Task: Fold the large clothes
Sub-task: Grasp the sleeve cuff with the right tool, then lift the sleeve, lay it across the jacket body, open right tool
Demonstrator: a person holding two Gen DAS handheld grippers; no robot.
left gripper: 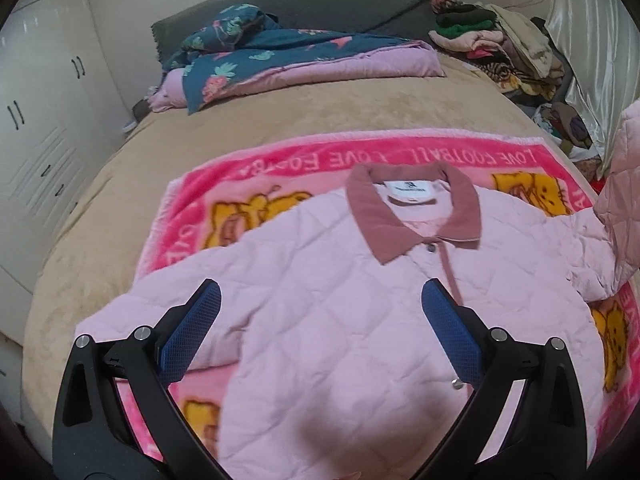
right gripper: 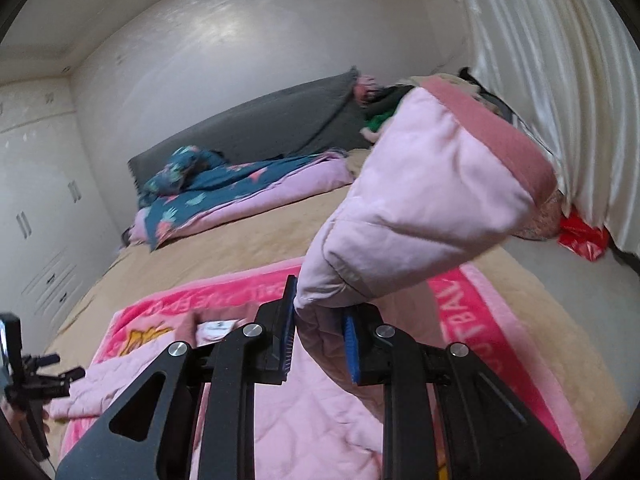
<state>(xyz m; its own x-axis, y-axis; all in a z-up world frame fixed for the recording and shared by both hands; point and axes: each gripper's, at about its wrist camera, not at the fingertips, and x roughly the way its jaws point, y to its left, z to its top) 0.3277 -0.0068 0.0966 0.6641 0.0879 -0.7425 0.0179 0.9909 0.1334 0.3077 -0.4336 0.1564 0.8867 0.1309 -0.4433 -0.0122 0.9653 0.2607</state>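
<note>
Currently the right claw (right gripper: pixel 320 320) grips the jacket (left gripper: pixel 340 300) sleeve (right gripper: pixel 420 208), raised; the left claw (left gripper: pixel 320 296) hovers wide open above the jacket.

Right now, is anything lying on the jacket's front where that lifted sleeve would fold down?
Nothing visible does. The right claw holds the sleeve up, and the jacket front lies bare; the open left claw hovers above it.

Left hand-held gripper (left gripper: pixel 320 300) hovers with jaws spread wide — right hand-held gripper (right gripper: pixel 320 320) is raised, clamped on a sleeve (right gripper: pixel 420 200).
</note>
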